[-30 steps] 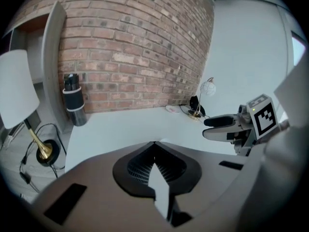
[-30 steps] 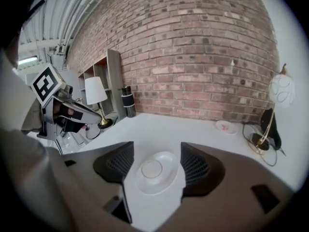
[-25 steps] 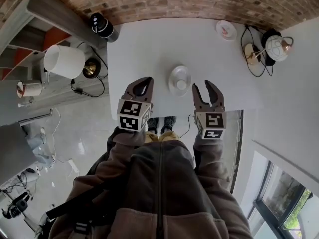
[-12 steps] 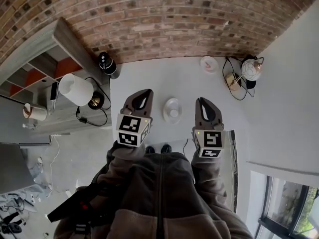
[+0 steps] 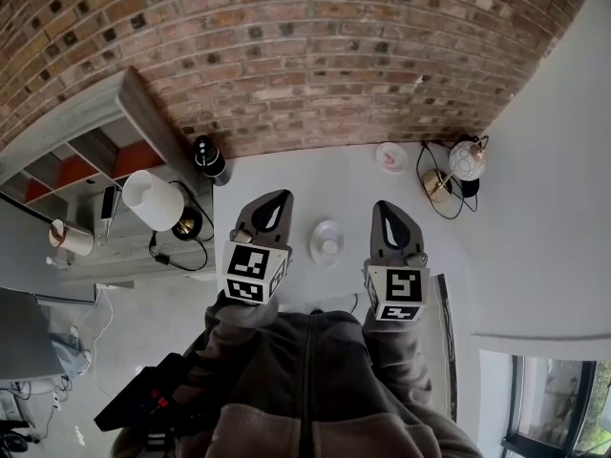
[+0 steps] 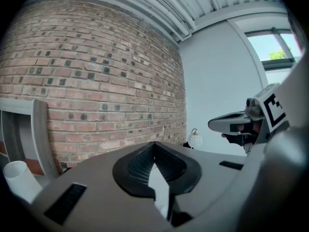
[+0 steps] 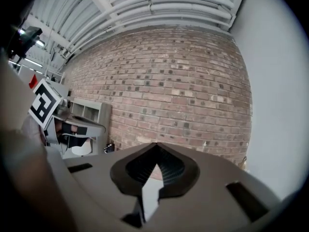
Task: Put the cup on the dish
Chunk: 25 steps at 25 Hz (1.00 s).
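A white cup sits on a white dish (image 5: 326,242) on the white table (image 5: 286,175), seen in the head view between my two grippers. My left gripper (image 5: 278,197) is held up to the left of the dish, shut and empty. To the right of the dish, my right gripper (image 5: 383,207) is also shut with nothing in it. Neither touches the cup or dish. In the left gripper view the left gripper (image 6: 154,144) points at the brick wall, with the right gripper (image 6: 236,124) at the side. The right gripper view shows the right gripper (image 7: 155,145) closed tip to tip.
A second small dish (image 5: 389,156) lies at the table's far right, beside a globe lamp with a looped cable (image 5: 456,165). A black cylinder (image 5: 207,156) stands at the far left corner. A white lampshade (image 5: 153,200) and shelves (image 5: 86,151) are left of the table. A brick wall (image 5: 305,55) is behind.
The right gripper's jaws have gone from open to shut. The head view has tilted up, showing more of the wall, and both grippers now sit nearer to me beside the dish.
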Tool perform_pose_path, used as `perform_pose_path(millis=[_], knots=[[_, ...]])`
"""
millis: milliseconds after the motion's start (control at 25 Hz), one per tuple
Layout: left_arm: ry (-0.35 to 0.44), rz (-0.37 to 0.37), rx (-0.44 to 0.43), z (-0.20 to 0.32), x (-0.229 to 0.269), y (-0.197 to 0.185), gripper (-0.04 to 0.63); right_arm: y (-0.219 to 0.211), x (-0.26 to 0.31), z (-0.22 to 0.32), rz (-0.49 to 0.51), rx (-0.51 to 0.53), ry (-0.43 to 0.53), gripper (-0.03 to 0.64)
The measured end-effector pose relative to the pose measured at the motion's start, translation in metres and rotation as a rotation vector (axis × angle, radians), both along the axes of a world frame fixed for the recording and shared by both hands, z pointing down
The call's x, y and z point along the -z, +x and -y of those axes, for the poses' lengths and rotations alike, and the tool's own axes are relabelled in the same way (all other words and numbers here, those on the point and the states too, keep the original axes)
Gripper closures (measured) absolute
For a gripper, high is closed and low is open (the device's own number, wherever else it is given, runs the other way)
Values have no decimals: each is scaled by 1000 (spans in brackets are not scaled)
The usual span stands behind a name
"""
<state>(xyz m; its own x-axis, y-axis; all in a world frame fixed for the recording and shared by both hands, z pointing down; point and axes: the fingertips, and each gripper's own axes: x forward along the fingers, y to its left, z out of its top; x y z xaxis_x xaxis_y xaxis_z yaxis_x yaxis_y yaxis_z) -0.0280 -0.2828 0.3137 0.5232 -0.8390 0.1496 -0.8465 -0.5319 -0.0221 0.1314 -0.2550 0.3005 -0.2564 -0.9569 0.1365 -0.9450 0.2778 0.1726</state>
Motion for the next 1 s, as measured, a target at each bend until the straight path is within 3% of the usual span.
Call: perform_pose_path(millis=[560, 1000], knots=[[110, -17, -14, 4, 42, 11, 589, 0, 43, 2, 61, 5, 92, 615], [121, -10, -20, 10, 46, 18, 591, 6, 49, 7, 92, -9, 115, 614]])
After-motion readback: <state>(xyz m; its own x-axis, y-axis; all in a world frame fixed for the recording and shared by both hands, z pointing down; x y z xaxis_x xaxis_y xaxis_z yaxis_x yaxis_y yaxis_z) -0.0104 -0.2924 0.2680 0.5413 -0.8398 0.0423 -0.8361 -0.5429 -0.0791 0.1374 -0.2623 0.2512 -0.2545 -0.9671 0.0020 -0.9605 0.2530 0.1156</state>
